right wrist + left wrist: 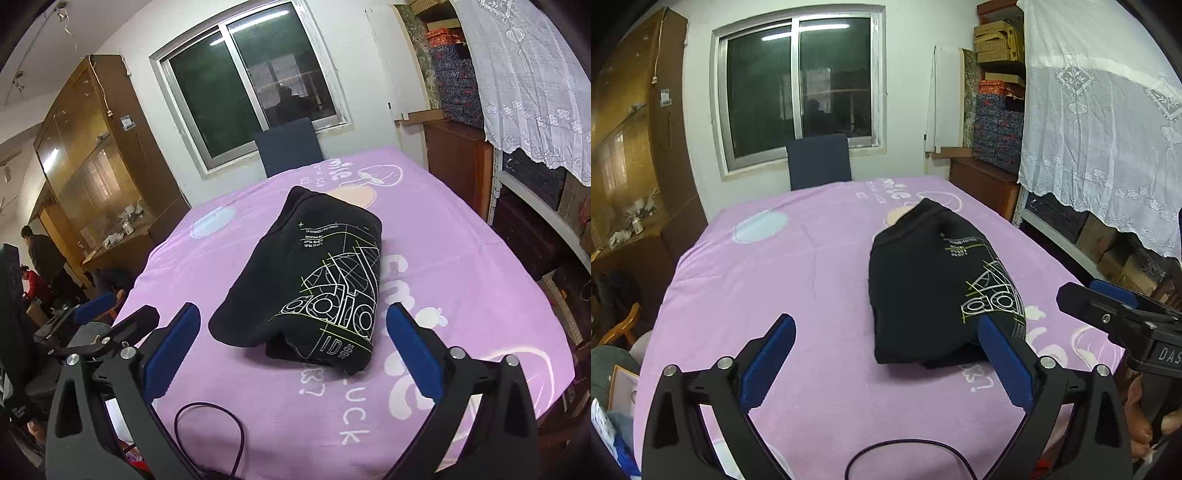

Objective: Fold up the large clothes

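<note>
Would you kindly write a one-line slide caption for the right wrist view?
Open right hand-held gripper hovering before a folded black graphic garment lying on the pink blanket-covered table.

A pink printed blanket (812, 266) is covering the table, and a dark blue chair (818, 160) is standing at its far edge under the window (799, 85). A thin cable (210, 435) is looping on the cloth; a wooden cabinet (96, 177) is perhaps holding crockery.

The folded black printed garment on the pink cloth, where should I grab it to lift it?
Probably grip the folded black printed garment at its near end, coming in low from the near side: stacked layers are exposed there, so the open right gripper could pinch them together.
</note>
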`<action>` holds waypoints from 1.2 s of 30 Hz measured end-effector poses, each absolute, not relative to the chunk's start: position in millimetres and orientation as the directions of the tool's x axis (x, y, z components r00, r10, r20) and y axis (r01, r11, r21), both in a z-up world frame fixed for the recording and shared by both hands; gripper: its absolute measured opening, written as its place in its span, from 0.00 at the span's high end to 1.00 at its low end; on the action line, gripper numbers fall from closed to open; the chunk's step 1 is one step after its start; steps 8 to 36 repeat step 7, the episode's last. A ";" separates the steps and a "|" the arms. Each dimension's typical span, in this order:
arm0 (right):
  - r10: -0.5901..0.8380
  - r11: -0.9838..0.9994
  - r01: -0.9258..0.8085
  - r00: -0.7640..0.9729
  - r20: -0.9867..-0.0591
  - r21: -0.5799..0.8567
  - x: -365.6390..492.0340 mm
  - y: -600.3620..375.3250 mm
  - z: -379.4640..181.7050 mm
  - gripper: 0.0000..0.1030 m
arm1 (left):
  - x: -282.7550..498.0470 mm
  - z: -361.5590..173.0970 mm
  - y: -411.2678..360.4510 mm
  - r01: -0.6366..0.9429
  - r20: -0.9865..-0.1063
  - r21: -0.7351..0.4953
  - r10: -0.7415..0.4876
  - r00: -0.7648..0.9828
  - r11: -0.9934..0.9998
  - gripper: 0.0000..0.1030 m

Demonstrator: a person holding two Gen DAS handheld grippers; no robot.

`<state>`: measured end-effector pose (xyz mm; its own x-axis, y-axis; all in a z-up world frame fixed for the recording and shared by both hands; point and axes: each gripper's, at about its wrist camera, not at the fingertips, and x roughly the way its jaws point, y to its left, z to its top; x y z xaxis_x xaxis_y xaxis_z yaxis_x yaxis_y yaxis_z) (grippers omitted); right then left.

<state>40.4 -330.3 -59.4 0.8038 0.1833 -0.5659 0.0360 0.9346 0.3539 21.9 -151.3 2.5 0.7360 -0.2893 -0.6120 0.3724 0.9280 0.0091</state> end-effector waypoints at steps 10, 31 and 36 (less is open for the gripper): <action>0.163 0.943 0.040 0.811 -0.563 0.331 35.5 -326.8 -56.2 0.05 | 23.7 3.0 -144.5 0.345 -0.633 -0.029 -0.284 0.720 0.938 0.03; 0.163 0.943 0.040 0.811 -0.563 0.331 35.5 -326.8 -56.2 0.05 | 23.7 3.0 -144.5 0.345 -0.633 -0.029 -0.284 0.720 0.938 0.03; 0.163 0.943 0.040 0.811 -0.563 0.331 35.5 -326.8 -56.2 0.05 | 23.7 3.0 -144.5 0.345 -0.633 -0.029 -0.284 0.720 0.938 0.03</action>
